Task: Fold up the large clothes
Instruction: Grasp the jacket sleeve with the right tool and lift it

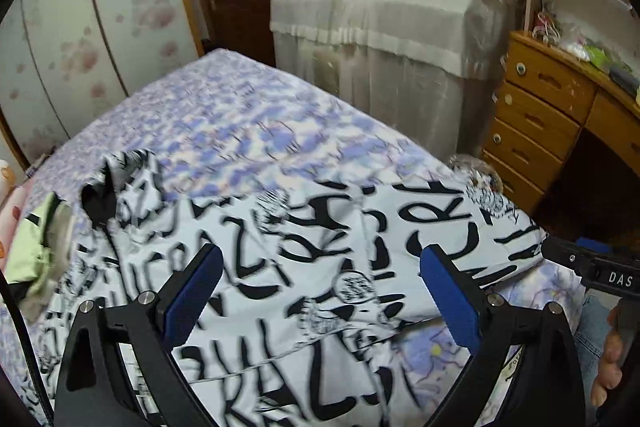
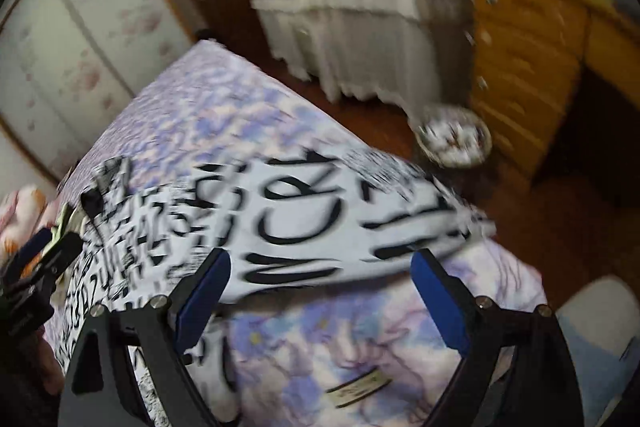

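I look down on a bed (image 1: pixel 224 115) with a printed garment (image 1: pixel 280 267) spread over its near end.

The purple-flowered bedspread carries the white garment with bold black lettering, one part folded over; a pale green cloth (image 1: pixel 36 259) lies by its left edge. My left gripper (image 1: pixel 320 291) and right gripper (image 2: pixel 320 291) hover above it, blue-padded fingers (image 1: pixel 192 295) spread wide, gripping nothing.

Spread left claw (image 1: pixel 320 291) over printed garment (image 1: pixel 304 247)
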The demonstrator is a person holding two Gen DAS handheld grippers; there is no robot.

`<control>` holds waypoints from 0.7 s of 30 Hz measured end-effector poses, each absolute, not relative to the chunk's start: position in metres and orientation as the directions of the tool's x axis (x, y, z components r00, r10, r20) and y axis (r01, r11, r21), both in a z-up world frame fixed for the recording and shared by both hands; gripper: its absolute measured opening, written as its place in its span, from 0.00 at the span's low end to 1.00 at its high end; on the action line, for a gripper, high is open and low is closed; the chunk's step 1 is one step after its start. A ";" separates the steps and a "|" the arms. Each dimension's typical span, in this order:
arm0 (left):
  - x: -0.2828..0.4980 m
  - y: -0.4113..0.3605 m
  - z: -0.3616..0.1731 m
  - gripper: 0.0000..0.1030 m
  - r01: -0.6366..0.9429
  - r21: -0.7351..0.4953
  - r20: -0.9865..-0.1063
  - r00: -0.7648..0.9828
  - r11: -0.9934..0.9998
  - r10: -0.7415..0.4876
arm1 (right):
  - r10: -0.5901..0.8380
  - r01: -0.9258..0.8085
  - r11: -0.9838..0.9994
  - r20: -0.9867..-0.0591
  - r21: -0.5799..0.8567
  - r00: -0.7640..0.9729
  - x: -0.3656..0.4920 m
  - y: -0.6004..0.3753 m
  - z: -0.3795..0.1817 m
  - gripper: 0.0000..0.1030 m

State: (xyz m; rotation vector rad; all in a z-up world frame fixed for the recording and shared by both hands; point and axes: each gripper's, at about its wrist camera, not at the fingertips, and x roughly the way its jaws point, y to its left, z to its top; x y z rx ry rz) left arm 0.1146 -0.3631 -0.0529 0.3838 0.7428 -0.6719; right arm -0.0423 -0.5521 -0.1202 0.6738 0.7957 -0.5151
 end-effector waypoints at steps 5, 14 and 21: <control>0.112 -0.392 -0.092 0.95 0.696 0.136 -0.755 0.534 0.706 -0.381 | -0.059 0.681 0.563 -0.799 0.469 0.599 -0.053 -0.581 -0.166 0.90; 0.115 -0.414 -0.124 0.95 0.686 0.125 -0.791 0.505 0.717 -0.345 | -0.012 0.711 0.443 -0.790 0.546 0.613 -0.043 -0.610 -0.204 0.84; 0.126 -0.394 -0.125 0.95 0.648 0.091 -0.813 0.487 0.756 -0.320 | -0.106 0.789 0.455 -0.854 0.414 0.509 -0.028 -0.623 -0.212 0.21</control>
